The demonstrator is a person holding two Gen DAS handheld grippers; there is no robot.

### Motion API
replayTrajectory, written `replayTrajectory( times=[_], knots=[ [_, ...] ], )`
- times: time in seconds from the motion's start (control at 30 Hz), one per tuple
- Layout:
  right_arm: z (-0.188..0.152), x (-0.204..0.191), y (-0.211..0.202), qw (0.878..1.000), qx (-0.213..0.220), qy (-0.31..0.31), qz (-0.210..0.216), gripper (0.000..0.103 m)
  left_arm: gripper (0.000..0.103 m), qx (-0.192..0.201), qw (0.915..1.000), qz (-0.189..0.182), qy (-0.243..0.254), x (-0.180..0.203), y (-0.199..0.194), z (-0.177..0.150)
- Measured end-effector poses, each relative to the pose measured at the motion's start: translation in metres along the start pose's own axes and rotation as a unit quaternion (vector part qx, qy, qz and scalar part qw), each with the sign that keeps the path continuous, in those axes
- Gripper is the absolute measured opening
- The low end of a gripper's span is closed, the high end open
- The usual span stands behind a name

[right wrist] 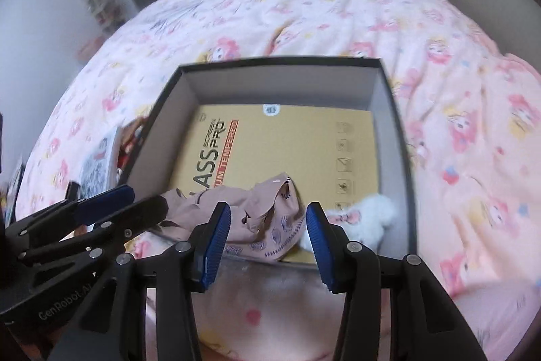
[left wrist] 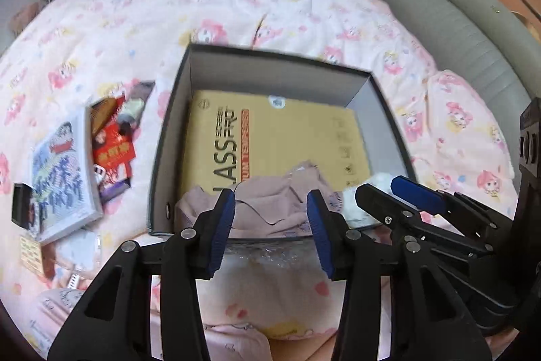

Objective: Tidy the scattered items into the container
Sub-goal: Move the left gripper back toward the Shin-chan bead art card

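A black open box (left wrist: 169, 137) (right wrist: 395, 110) sits on the bed. A tan screen-protector package (left wrist: 290, 137) (right wrist: 290, 141) lies flat inside it. A crumpled pink cloth (left wrist: 270, 205) (right wrist: 260, 208) lies over the box's near wall, and a white fluffy item (left wrist: 351, 202) (right wrist: 372, 215) sits in the near right corner. My left gripper (left wrist: 270, 232) (right wrist: 135, 202) hovers open above the cloth, its pads clear of it. Just to its right, my right gripper (right wrist: 268, 235) (left wrist: 378, 188) is open too, with nothing pressed between its pads.
Loose items lie left of the box on the pink patterned quilt (left wrist: 135, 22): a white-edged picture book (left wrist: 61, 171), a red packet (left wrist: 113, 148), a brown comb (left wrist: 101, 115), a small black block (left wrist: 22, 205) and a white flat piece (left wrist: 79, 247). A grey padded headboard (left wrist: 456, 32) stands at the right.
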State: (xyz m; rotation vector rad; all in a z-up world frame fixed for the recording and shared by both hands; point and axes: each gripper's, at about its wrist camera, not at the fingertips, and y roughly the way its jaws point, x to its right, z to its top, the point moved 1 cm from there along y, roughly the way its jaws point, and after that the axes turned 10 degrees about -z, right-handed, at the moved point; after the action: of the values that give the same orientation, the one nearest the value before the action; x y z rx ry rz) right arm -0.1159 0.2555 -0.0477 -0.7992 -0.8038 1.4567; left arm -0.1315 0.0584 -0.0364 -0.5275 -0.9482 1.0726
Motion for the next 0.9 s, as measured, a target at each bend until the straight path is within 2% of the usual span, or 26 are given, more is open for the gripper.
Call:
replayTrajectory(
  times=[0.17,0.27,0.37,0.53,0.73,0.9],
  knots=[
    [-0.003,-0.023,-0.026,0.999,0.033,-0.015,-0.007,0.043,0.045,0.031,0.9992,-0.024,0.007,0.007,-0.027,-0.013],
    [-0.012,-0.034,-0.044,0.998,0.055,-0.022,-0.012,0.043,0.044,0.041,0.9989,-0.012,0.018,0.005,-0.052,-0.02],
    [-0.018,-0.056,-0.045,0.998,0.059,-0.034,-0.001,0.043,0.043,0.051,0.9985,0.007,0.02,-0.007,-0.072,-0.029],
    [-0.026,-0.098,-0.046,0.996,0.054,-0.066,0.029,0.043,0.043,0.062,0.9976,0.008,-0.029,-0.048,-0.094,-0.049],
    [-0.04,-0.162,-0.032,0.992,0.043,-0.113,0.036,0.04,0.038,0.061,0.9942,0.011,-0.089,-0.105,-0.108,-0.072],
    [-0.043,-0.206,-0.016,0.988,0.018,-0.136,0.076,0.04,0.038,0.075,0.9892,0.025,-0.124,-0.148,-0.121,-0.085]
  ],
)
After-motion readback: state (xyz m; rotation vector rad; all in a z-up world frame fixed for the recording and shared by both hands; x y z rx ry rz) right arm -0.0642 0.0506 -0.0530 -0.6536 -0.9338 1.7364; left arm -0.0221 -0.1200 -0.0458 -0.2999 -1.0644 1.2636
